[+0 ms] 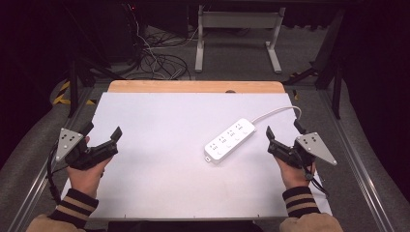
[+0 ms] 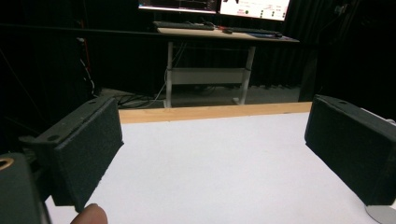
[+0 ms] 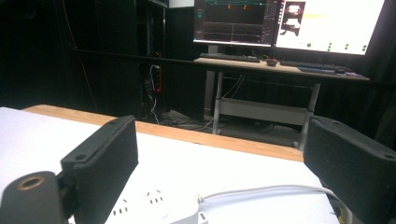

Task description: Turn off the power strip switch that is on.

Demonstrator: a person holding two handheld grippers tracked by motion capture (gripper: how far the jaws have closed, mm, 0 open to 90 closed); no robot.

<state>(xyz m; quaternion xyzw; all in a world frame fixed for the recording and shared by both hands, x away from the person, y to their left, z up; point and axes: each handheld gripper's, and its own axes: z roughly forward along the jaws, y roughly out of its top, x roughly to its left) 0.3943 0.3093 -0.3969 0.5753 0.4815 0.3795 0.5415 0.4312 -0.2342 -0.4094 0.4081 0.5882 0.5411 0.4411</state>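
Here the white power strip [image 1: 230,140] lies diagonally on the white surface [image 1: 159,183], right of centre, its cord [image 1: 280,110] curling off toward the far right edge. It looks rigid, light and smooth-sided, so a grasp across its narrow width should hold best, while the cord may drag. The left gripper [image 1: 100,137] and right gripper [image 1: 283,132] both hover empty, jaws apart, at either side.

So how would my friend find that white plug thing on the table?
Look at the white table top with the wooden strip along its far edge. On its right half, just ahead of the right gripper, lies a long white power strip, set slantwise. It is the one item lying on the sheet, with rows of sockets and a white cord curling off its far end.
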